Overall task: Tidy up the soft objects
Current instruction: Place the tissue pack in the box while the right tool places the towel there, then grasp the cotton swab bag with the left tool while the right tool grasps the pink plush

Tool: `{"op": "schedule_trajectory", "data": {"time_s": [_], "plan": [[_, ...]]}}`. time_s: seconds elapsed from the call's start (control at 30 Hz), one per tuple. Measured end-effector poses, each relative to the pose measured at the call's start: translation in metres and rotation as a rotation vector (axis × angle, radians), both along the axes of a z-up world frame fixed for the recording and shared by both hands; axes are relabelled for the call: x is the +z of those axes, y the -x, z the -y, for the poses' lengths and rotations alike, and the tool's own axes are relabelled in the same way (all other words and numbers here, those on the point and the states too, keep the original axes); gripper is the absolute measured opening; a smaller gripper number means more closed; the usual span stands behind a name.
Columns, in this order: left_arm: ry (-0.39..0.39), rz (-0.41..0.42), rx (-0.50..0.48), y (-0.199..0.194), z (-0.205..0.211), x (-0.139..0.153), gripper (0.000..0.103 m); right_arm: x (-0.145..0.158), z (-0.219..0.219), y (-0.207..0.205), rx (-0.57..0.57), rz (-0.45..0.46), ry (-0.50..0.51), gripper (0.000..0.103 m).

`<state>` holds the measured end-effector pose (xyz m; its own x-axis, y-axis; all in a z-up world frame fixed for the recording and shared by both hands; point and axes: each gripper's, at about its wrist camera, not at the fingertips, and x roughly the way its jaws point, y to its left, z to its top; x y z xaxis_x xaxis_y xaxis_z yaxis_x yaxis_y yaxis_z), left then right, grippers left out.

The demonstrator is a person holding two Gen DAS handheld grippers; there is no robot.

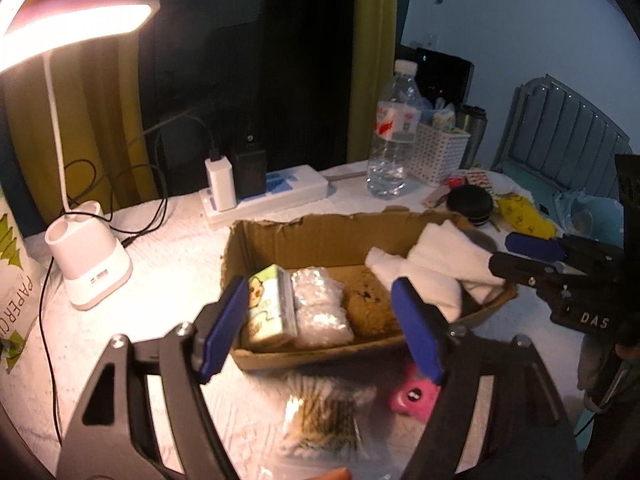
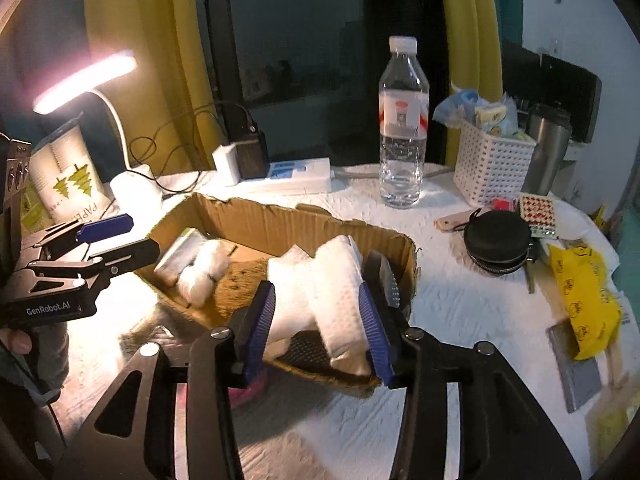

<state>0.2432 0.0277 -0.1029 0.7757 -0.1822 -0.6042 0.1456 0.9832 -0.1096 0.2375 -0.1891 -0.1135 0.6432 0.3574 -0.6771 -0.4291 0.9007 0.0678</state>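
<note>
Two white cloths (image 2: 320,292) between right claw (image 2: 318,336)

Pink object (image 1: 414,394) (perhaps a toy) sits half hidden behind a gripper finger.

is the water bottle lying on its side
No, the water bottle stands upright on the table, cap on top, behind the cardboard box.
</note>
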Motion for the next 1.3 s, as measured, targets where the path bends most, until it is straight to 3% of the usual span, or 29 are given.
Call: {"op": "schedule_trajectory", "data": {"time_s": [0.3, 0.57, 0.9, 1.3], "plan": [[0.011, 0.042, -0.021, 0.037, 0.0, 0.016, 0.075, 0.021, -0.005, 0.031, 0.013, 0.043, 0.001, 0.049], [0.027, 0.041, -0.033, 0.062, -0.005, 0.01, 0.075, 0.023, -0.015, 0.054, 0.021, 0.042, 0.017, 0.049], [0.056, -0.006, -0.034, 0.077, -0.018, -0.017, 0.075, 0.006, -0.032, 0.064, 0.039, -0.004, 0.04, 0.049], [0.052, -0.097, -0.057, 0.065, -0.018, -0.053, 0.075, -0.04, -0.051, 0.052, 0.049, -0.116, 0.04, 0.049]]}}
